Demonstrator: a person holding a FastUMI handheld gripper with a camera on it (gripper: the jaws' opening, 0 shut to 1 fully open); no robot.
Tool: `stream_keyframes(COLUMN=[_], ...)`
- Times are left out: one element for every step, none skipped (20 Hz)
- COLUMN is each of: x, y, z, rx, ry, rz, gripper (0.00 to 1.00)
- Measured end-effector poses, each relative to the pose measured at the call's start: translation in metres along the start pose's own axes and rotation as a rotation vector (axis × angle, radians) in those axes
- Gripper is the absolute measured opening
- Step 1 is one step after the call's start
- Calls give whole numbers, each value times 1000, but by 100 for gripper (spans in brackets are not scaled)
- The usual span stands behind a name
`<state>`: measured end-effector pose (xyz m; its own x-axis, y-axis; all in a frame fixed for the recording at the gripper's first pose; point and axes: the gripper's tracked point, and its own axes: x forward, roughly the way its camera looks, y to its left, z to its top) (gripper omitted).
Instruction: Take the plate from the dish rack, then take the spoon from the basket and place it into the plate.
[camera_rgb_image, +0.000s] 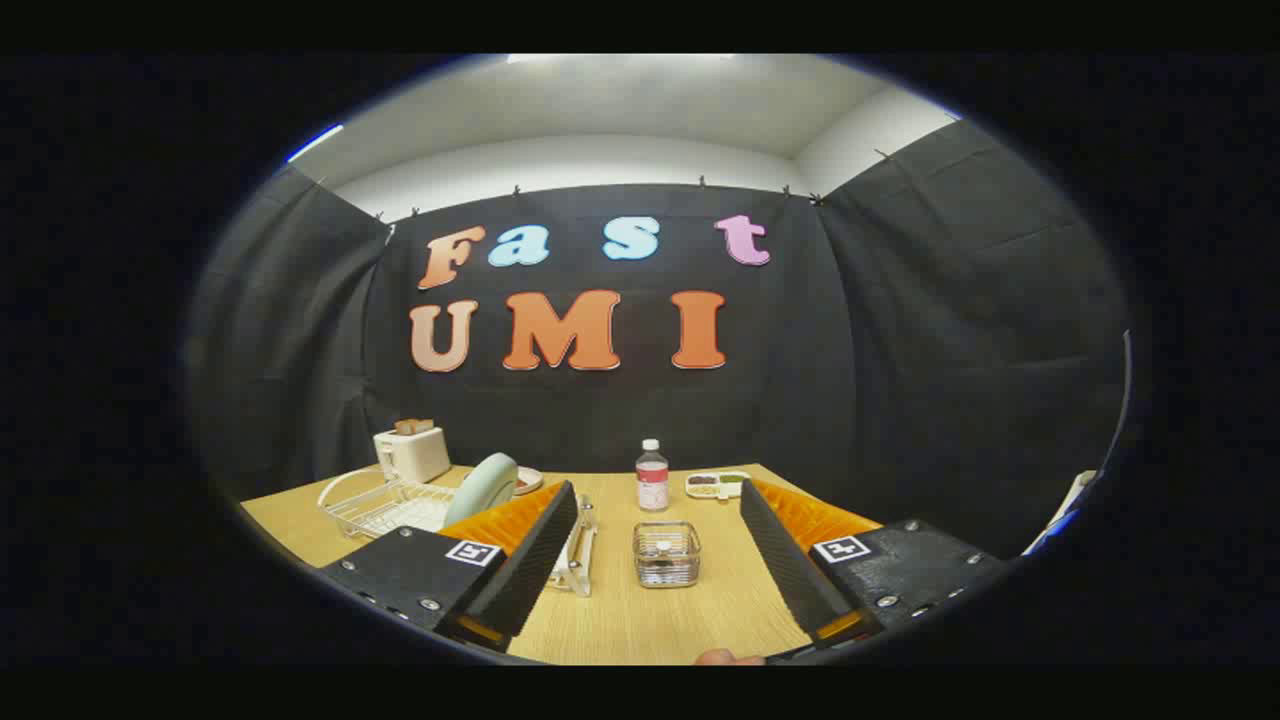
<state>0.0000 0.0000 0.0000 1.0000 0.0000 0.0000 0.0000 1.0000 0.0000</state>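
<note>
The tool (660, 555) hangs low over the near edge of the pale wooden worktop (640, 625), its two fingers spread wide apart with nothing between them but bare wood and, a little ahead, a small clear square basket (666, 553) with metal utensils lying inside; whether the spoon is among them is too small to tell. The fingers touch nothing. At the near edge a fingertip of a person's hand (728, 657) peeks in just beside the right finger.

Just ahead of the left finger, partly hidden by it, lies a flat clear acrylic piece (582, 550). Further left, toward the worktop's left edge, stands a white wire dish rack (375, 503), and a pale green round plate (482, 488) stands upright on its edge at the rack's right end, right behind the left finger's tip. Just behind the plate a small round dish (528, 480) shows in part.

Beyond the basket, toward the far edge, stands a clear plastic bottle (652, 477) with a white cap and red label. To its right lies a white divided tray (716, 485) with food in its compartments. At the far left corner sits a cream toaster (412, 452) with toast in its slots.
</note>
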Motion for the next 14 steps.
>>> stream_keyframes(x=[-1, -2, -2, -2, -2, -1, 0, 1, 1, 1, 1, 2, 2, 2], y=[2, 4, 5, 5, 4, 3, 2, 3, 4, 6, 6, 7, 8, 9], z=[-2, -3, -4, -4, -3, -3, -3, -3, -4, -5, -5, -5, -5, -5], rx=[1, 7, 13, 14, 11, 7, 4, 4, 5, 5, 4, 0, -4, -7], ry=[5, 11, 17, 20, 20, 19, 18, 19, 21, 22, 22, 22, 21, 20], rz=[4, 8, 12, 14, 13, 8, 4, 4, 8, 11, 12, 13, 17, 17], gripper=[97, 97, 97, 98, 97, 98, 98, 98, 97, 97, 98, 98, 98, 98])
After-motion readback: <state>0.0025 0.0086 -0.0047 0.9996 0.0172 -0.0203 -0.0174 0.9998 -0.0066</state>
